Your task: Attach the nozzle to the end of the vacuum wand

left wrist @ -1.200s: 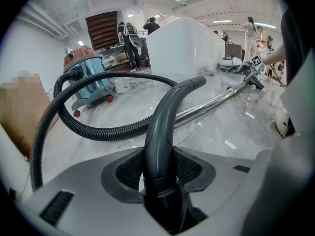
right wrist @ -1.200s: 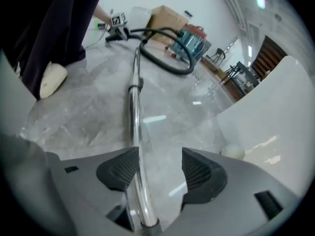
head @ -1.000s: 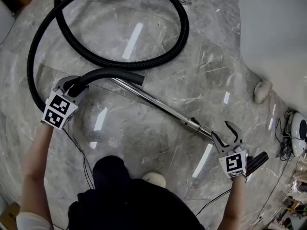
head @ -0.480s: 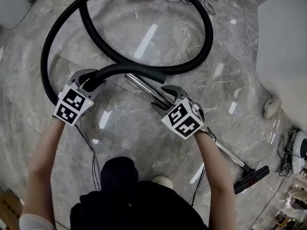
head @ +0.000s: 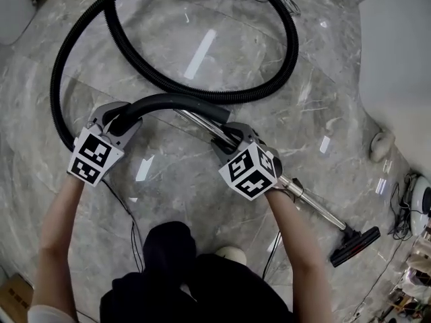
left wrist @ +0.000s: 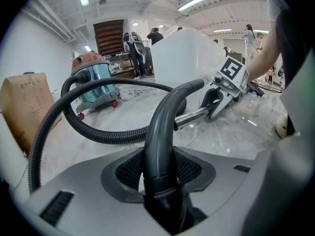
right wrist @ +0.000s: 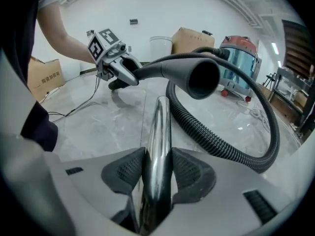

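Our left tongs clench black curved plastic handle; right tongs closing on chrome metal wand — align wand with handle mouth, push straight.

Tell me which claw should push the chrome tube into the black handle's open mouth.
Right. The right claw is closing on the chrome tube, whose end lies near the open mouth of the black handle. The left claw is clamped on that handle, so it likely just steadies it.

head: steeply down | gripper views: low, close, seemingly face-to-face | shared: wand
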